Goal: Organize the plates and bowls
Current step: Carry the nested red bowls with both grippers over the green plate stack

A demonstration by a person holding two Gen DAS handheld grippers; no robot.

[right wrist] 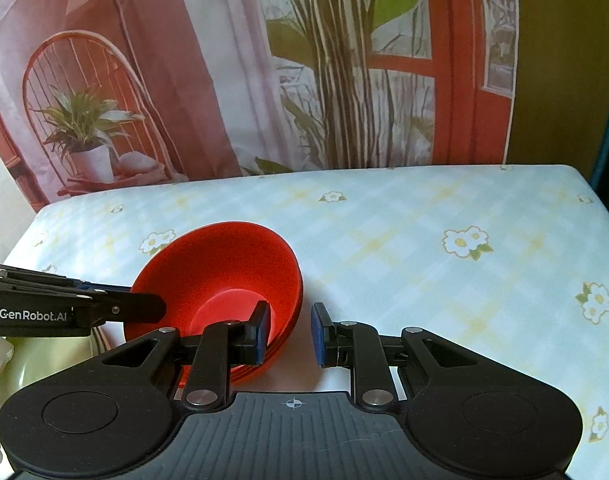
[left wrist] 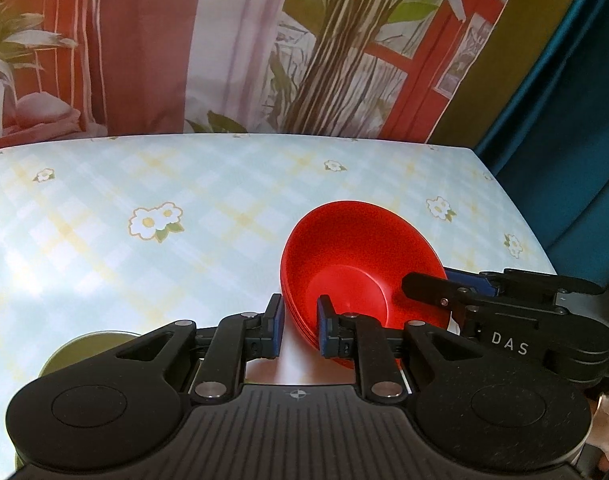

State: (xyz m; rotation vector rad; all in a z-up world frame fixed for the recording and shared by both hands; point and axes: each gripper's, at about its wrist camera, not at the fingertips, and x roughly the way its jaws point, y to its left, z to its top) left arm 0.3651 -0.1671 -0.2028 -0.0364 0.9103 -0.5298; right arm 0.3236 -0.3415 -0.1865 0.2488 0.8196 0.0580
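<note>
So the red bowls [left wrist: 356, 276] were already nested into one stack, tilted, sitting on the table [left wrist: 144, 184] around 5 o'clock in the left wrist view and 7 o'clock in the right one. The left tongs [left wrist: 300, 330] straddled the stack's rim, one pad inside and one outside, with a gap showing on the outer side, so not really pinching it as far as I could tell. The right tongs [right wrist: 290, 332] did the same on the opposite rim, left pad inside the bowl, right pad well clear, so parted. A green plate [left wrist: 88, 350] peeked out at 8 o'clock under the left tongs, mostly hidden. My guess: bowls stacked, and the stack and the plate were left to place.
</note>
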